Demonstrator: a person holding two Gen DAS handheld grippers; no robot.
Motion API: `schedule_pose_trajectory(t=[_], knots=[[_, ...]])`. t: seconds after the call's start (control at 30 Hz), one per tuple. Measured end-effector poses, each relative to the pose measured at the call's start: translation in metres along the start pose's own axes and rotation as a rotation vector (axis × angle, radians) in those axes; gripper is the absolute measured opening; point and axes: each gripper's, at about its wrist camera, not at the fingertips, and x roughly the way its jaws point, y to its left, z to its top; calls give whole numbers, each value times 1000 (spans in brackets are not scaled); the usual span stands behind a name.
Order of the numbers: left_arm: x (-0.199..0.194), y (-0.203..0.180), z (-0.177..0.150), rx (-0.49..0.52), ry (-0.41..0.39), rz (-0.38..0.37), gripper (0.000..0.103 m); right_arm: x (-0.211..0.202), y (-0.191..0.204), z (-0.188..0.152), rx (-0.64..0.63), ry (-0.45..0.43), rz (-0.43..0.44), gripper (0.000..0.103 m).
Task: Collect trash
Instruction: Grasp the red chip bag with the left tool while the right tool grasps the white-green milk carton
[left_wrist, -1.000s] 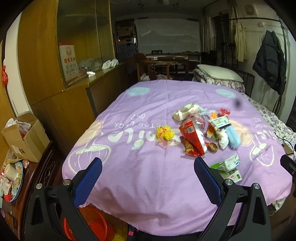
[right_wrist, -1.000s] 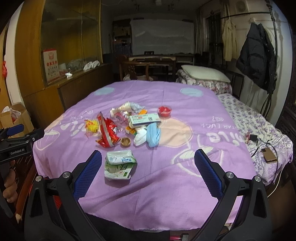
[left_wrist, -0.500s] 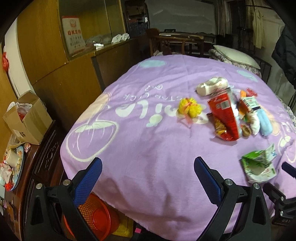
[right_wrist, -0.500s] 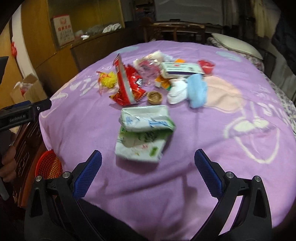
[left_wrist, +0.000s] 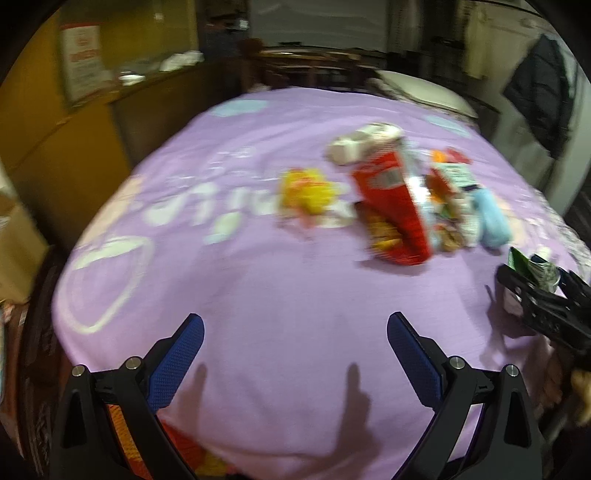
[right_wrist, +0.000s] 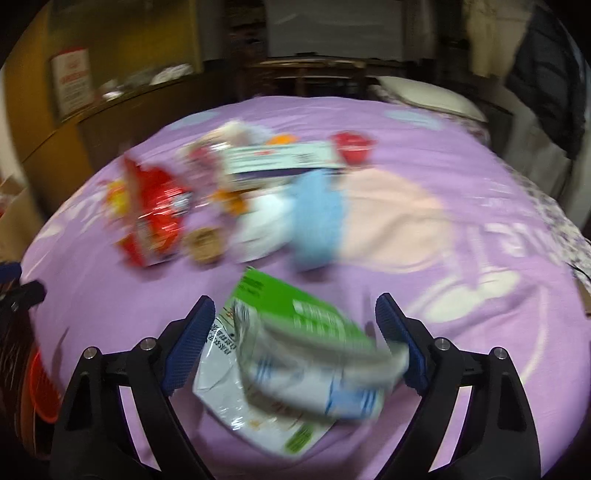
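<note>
Left gripper (left_wrist: 295, 334) hangs wide open and empty over bare purple blanket (left_wrist: 258, 288). Across to the right gripper (right_wrist: 295, 321): spread wide, straddling the green-and-white wrapper (right_wrist: 295, 354) on the blanket's near edge, not clamped. It looks light, crinkly, slippery film; pinch the bunched middle, not a loose flap.

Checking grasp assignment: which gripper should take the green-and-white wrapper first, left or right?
Right. The right gripper is open with the green-and-white wrapper already between its fingers. The left gripper is open over bare purple blanket, away from the trash.
</note>
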Motion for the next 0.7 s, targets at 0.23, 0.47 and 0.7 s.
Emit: schedule_pose_trajectory(t=[0.23,0.47,0.7], knots=[[39,-43,42,69,12,-129,97,-5,-29,-1,35,-19,90,97],[83,-55,71,37,77,-245,97,15,-45,-9,113,-14,192,97],[107,-60,86,11,87,-290,55,21,-48,-8,141,-10,223,97]])
